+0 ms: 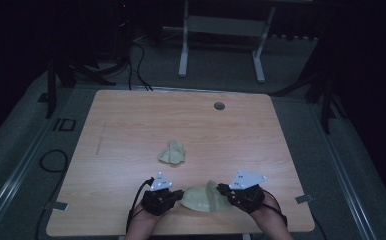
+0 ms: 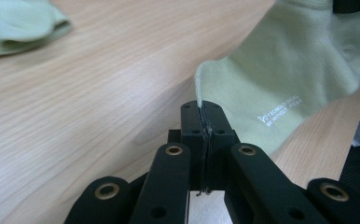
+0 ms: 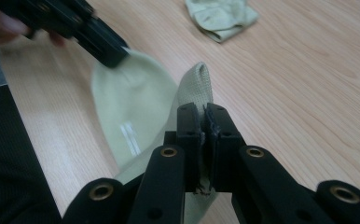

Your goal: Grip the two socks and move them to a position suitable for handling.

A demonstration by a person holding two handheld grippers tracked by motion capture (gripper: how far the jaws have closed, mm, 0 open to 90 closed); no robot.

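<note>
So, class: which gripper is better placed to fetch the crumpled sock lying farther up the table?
Probably left: the left gripper sits slightly nearer the crumpled sock, though it and the right gripper each pinch the near sock.

1. Your left gripper [image 1: 173, 194] sits low at the near edge of the tabletop [image 1: 131, 125], pointing inward toward your right hand.
2. Its jaws are pressed fully together, pinching one edge of the pale green sock [image 1: 203, 198] (the left gripper view shows the fabric caught in the seam between them).
3. Your right gripper [image 1: 224, 190] mirrors it from the other side, pointing inward toward the left one.
4. Its jaws are also clamped tight, with the sock's ribbed cuff rising from between them in the right gripper view.
5. Both forearms enter from the bottom of the high view, each hand wrapped around its gripper's body.
</note>
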